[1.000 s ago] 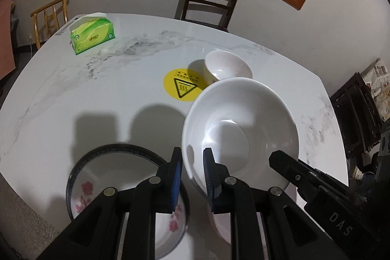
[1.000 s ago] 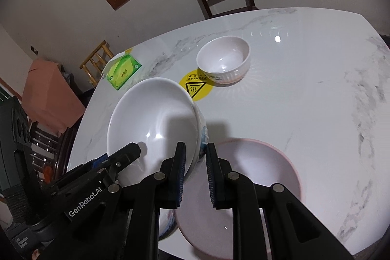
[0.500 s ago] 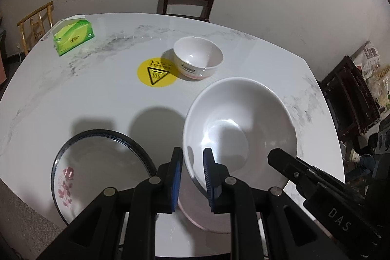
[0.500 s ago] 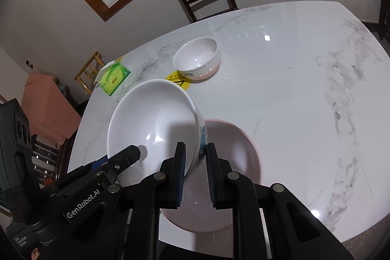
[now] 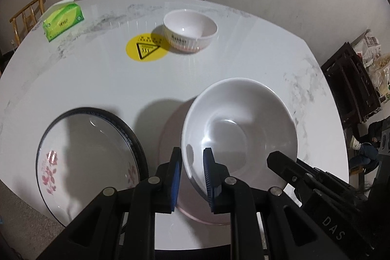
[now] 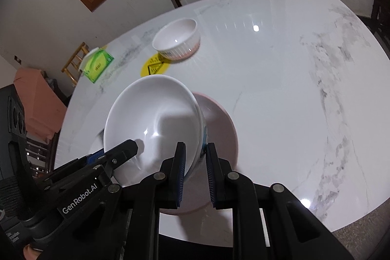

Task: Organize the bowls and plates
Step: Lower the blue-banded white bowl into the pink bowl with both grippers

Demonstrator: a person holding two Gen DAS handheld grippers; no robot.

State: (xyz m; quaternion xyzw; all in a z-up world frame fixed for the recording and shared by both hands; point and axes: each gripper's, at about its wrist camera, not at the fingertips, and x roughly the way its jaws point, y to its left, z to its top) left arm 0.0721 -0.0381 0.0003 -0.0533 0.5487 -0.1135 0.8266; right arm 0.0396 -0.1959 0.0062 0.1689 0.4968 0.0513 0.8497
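Both grippers pinch the rim of one big white bowl (image 5: 240, 135), held tilted above a pinkish plate (image 6: 219, 128) at the near edge of the marble table (image 5: 85, 79). Left gripper (image 5: 192, 174) is nearly closed on the rim's left side, one pad inside the bowl and one outside; right gripper (image 6: 196, 168) is the same on the opposite rim, narrow clamp. Whether the bowl's foot touches the plate yet, cannot tell. Main risk: thin glazed rim, small pad contact, so the bowl may slip or pivot between the pads if either hand twists or the two hands drift apart. Bowl is tilted, so if it lands edge-first it could rock, chip the plate or skid it toward the near table edge, which is close. Uneven release is another one: one side lets go first and the bowl drops on that side. The dark-rimmed floral plate (image 5: 90, 155) sits just left of the pinkish plate, so a sideways slide could knock it. The small ribbed bowl (image 5: 190, 31) by the yellow warning sticker (image 5: 146, 49) and the green tissue box (image 5: 63, 22) are well apart, not at risk.
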